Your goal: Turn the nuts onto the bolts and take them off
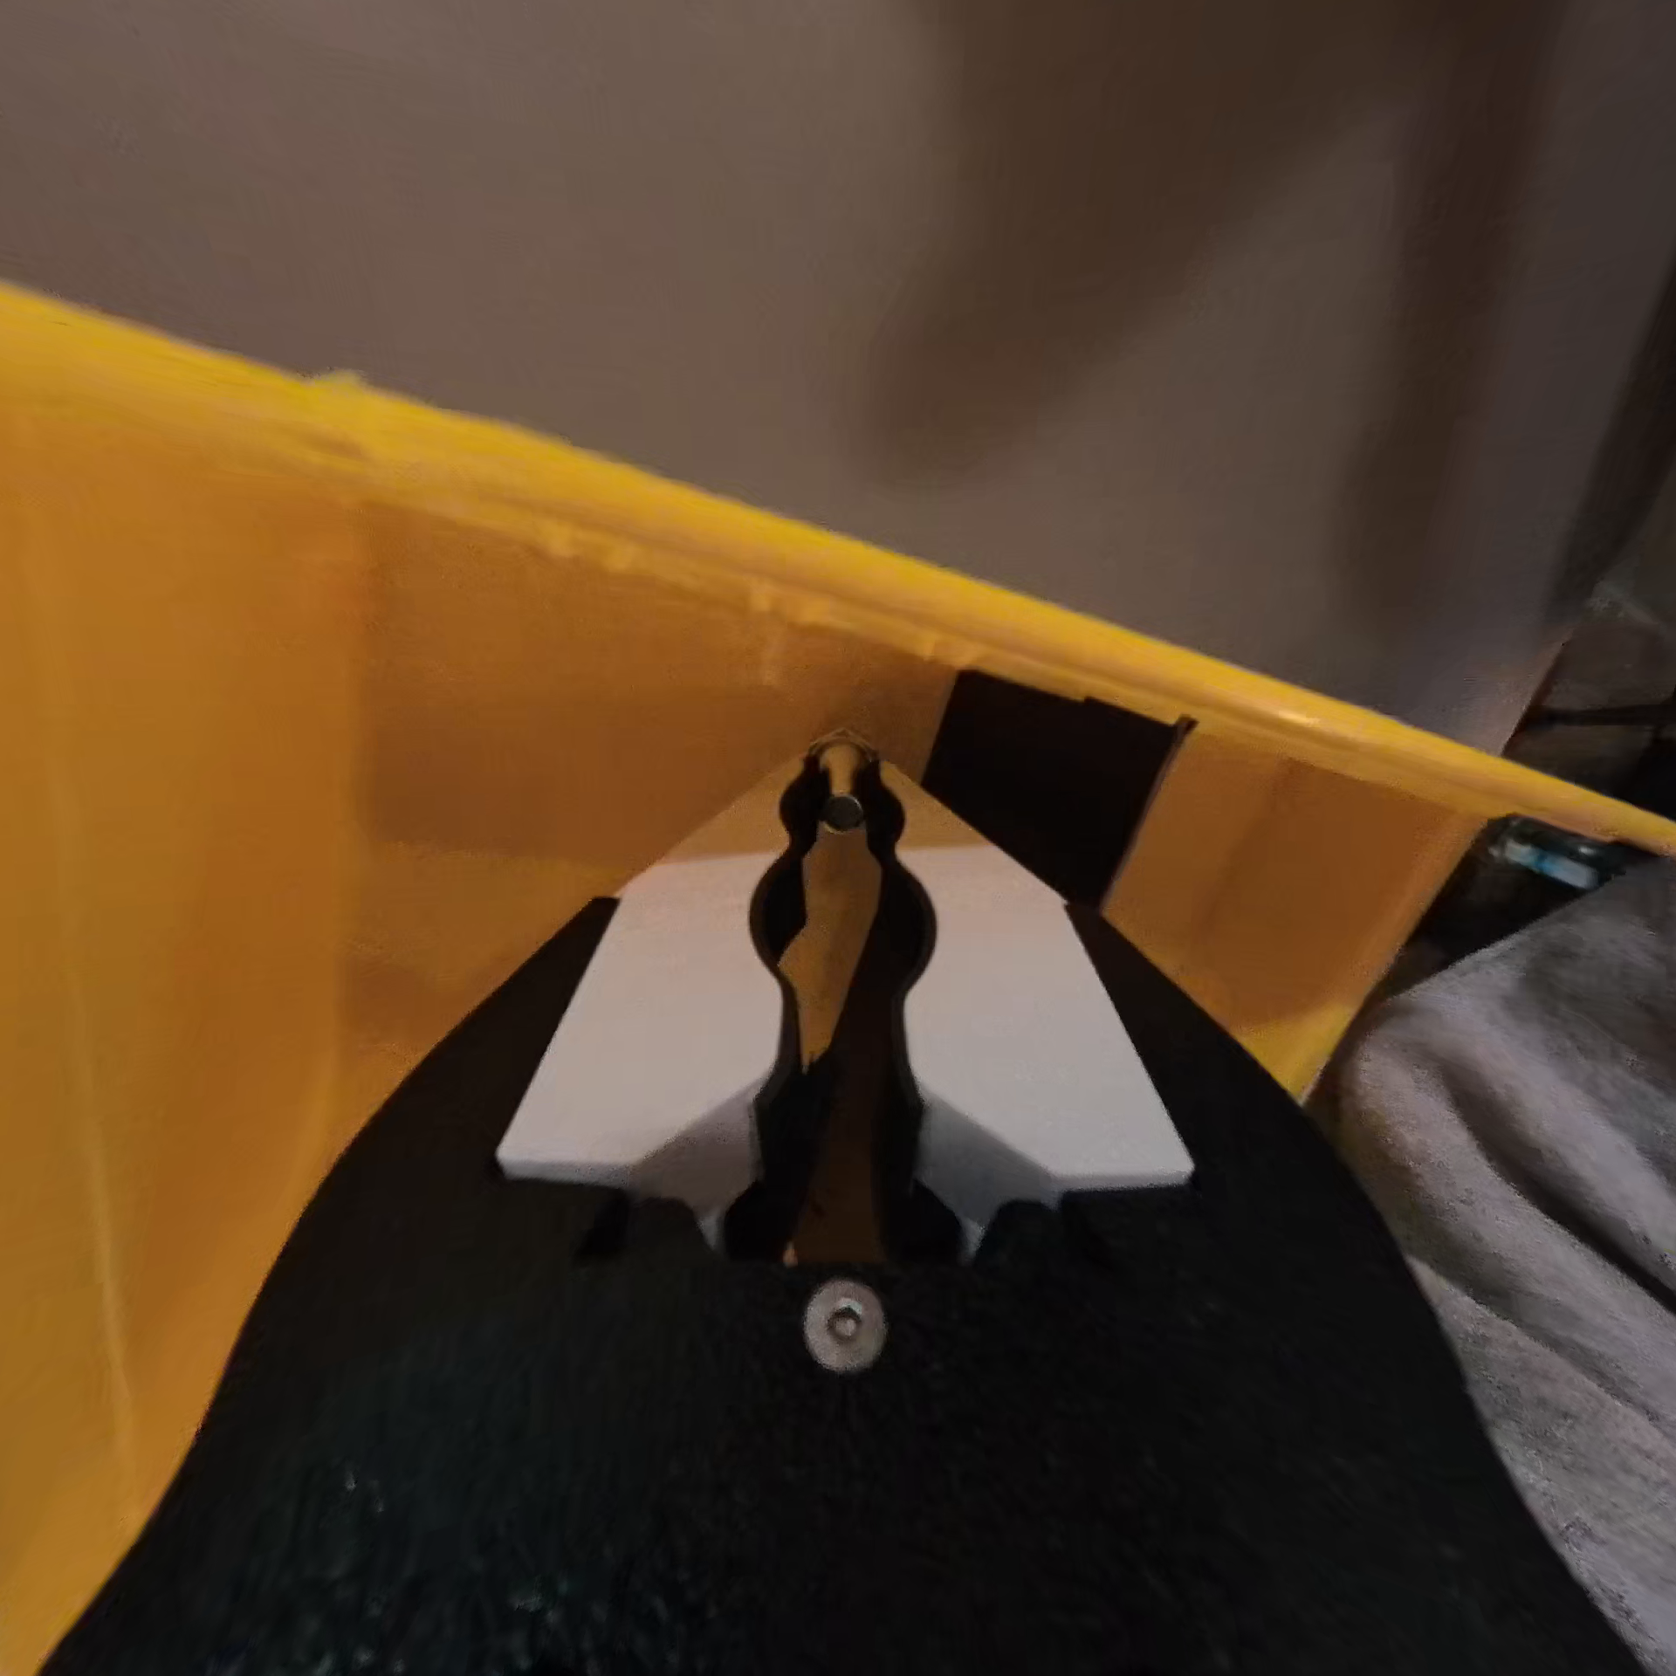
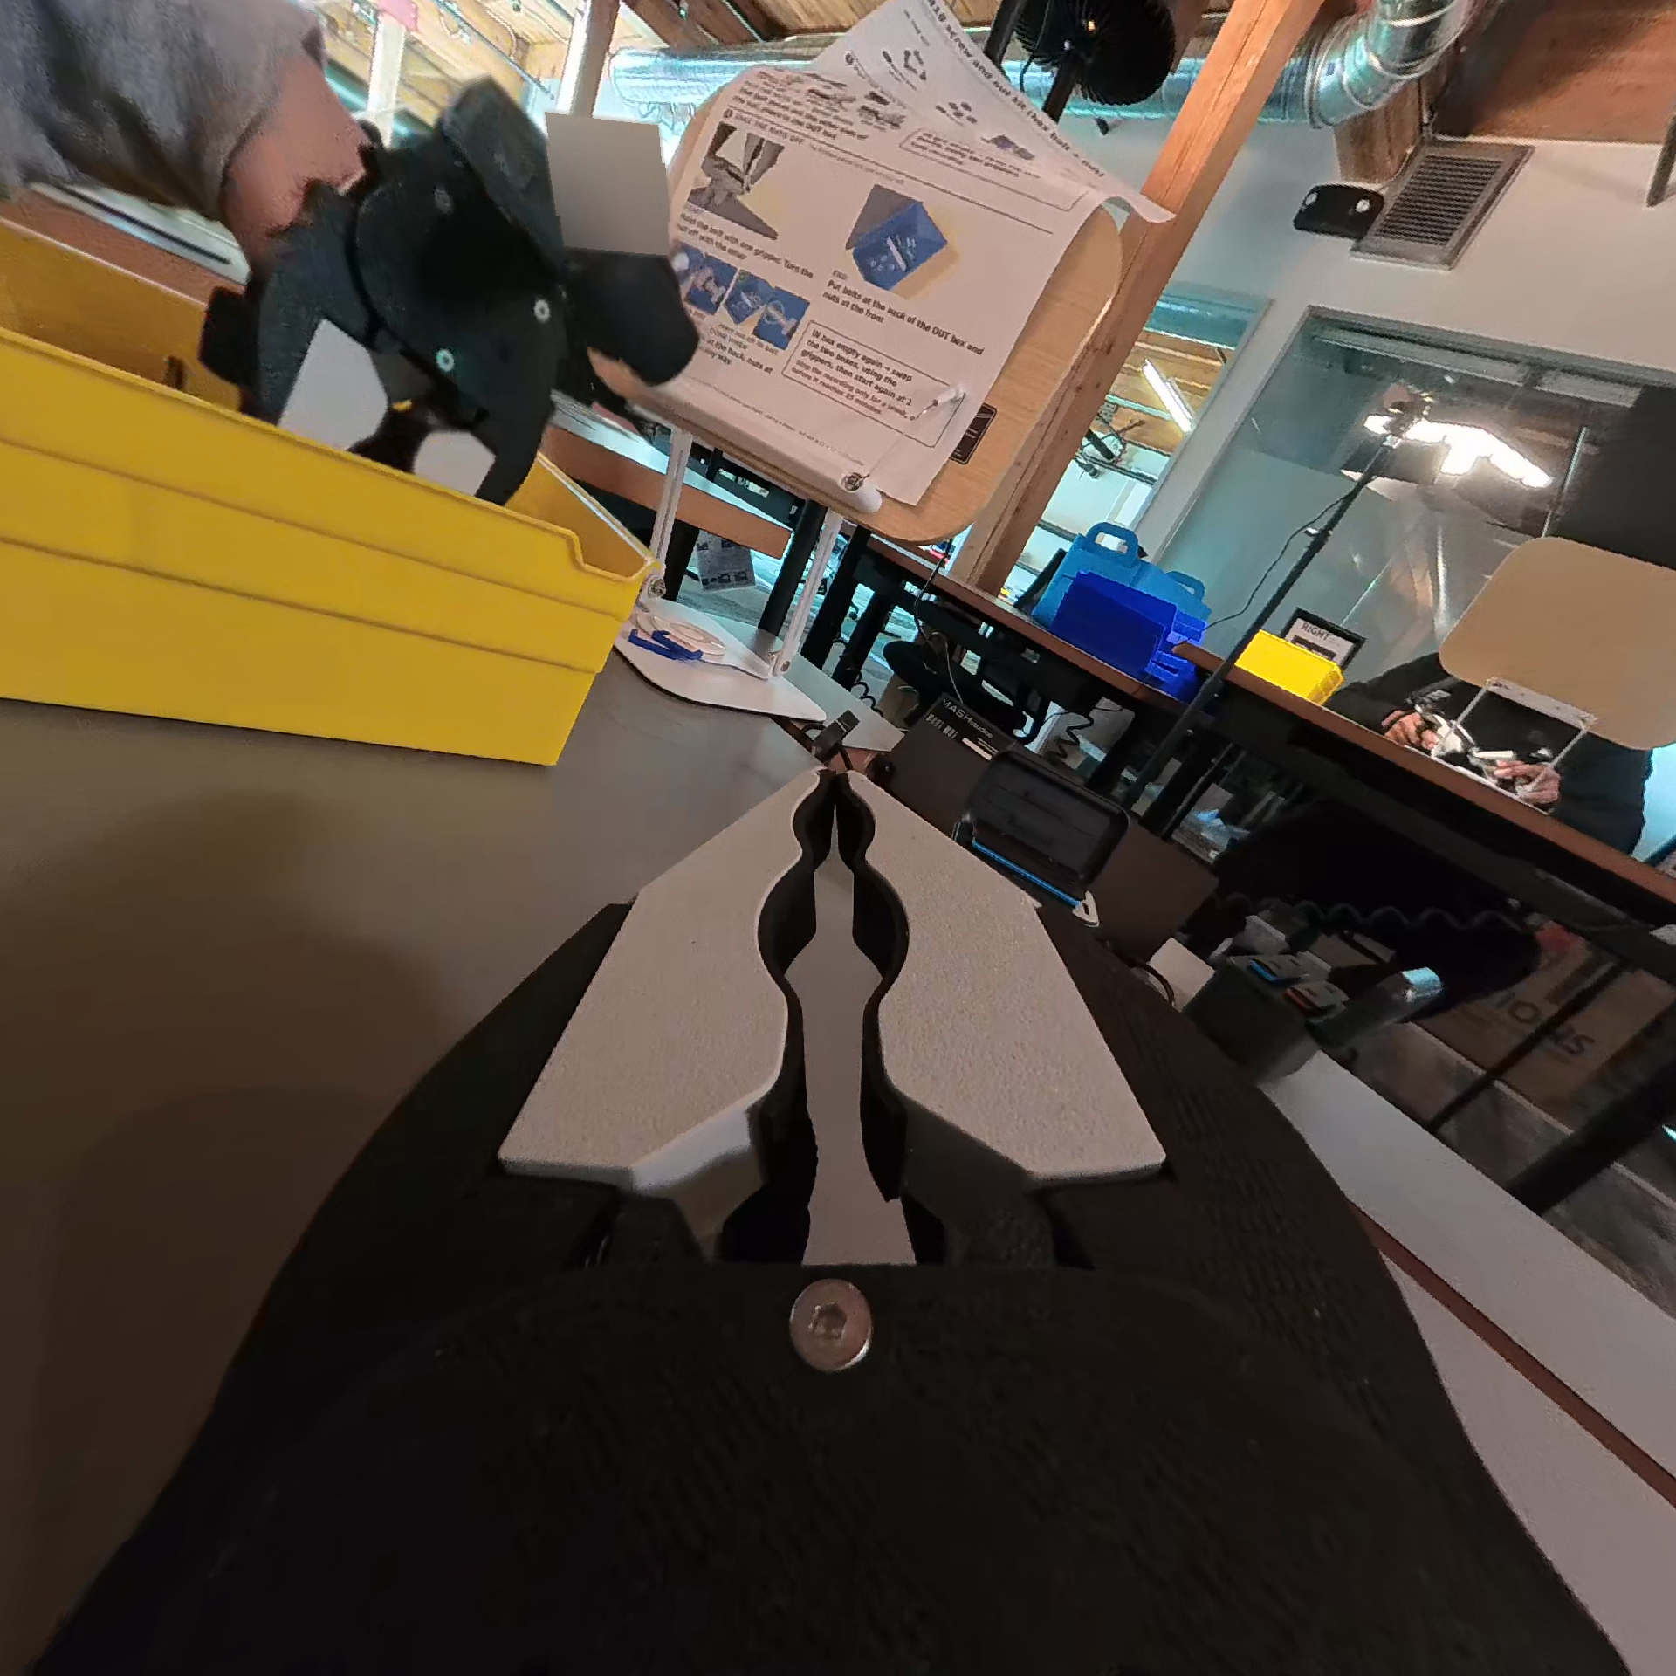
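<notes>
Our left claw (image 1: 843,798), black with scalloped inner edges, is closed on a slim metal bolt (image 1: 842,807) inside the smooth yellow plastic bin (image 1: 227,725). Our right claw (image 2: 836,787), grainy grey plates nearly meeting and holding nothing, rests low over the matte grey table (image 2: 272,907), well apart from the bin.

Grey table (image 2: 272,907) under yellow bin (image 2: 299,626)

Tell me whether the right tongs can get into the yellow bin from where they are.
Probably yes. The right tongs sit shut, low over the table beside the yellow bin. Its top is open; only the left tongs, dipped inside, take up room.
</notes>
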A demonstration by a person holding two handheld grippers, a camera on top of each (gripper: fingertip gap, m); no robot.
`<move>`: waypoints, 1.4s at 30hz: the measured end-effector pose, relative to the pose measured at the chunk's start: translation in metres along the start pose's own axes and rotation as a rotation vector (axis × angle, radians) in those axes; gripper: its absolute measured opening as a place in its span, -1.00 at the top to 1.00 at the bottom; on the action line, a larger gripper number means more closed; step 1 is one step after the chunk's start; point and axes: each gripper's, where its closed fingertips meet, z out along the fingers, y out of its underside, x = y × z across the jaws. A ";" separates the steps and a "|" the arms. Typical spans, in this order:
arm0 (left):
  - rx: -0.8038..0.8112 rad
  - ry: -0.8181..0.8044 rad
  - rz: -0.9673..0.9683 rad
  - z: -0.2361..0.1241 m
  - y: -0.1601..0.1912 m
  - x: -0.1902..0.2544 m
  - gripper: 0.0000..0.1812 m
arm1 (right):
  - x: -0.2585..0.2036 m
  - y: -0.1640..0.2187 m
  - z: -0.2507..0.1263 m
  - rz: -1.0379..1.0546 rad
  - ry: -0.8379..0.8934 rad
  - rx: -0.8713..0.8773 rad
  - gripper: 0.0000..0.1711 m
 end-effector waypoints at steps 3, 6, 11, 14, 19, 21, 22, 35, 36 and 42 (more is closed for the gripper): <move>0.046 -0.081 -0.046 -0.022 0.005 -0.009 0.92 | 0.001 0.000 0.000 -0.001 0.004 0.002 1.00; 0.125 -0.208 -0.073 -0.052 -0.001 -0.016 0.92 | 0.003 0.000 0.000 -0.005 0.018 0.001 1.00; 0.447 -0.526 -0.026 -0.116 -0.075 -0.005 0.92 | 0.007 -0.003 -0.002 -0.025 0.049 0.021 1.00; 0.652 -0.734 -0.030 -0.136 -0.136 0.020 0.92 | 0.023 -0.005 -0.008 -0.004 0.129 0.034 1.00; 0.888 -1.025 -0.235 -0.095 -0.200 0.040 0.92 | 0.060 -0.002 -0.046 0.045 0.296 0.008 1.00; 0.911 -1.051 -0.295 -0.055 -0.213 0.045 0.92 | 0.062 -0.004 -0.072 0.056 0.310 0.002 1.00; 0.904 -1.063 -0.327 -0.035 -0.216 0.046 0.91 | 0.061 -0.007 -0.085 0.050 0.309 0.004 1.00; 0.883 -0.914 -0.526 0.038 -0.215 0.059 0.22 | 0.055 -0.006 -0.133 0.006 0.310 -0.058 1.00; 0.932 -0.918 -0.487 0.021 -0.215 0.073 0.23 | 0.055 -0.005 -0.132 0.003 0.310 -0.063 1.00; 1.296 -1.061 -0.538 -0.124 -0.091 0.137 0.38 | 0.054 -0.003 -0.128 -0.017 0.313 -0.077 1.00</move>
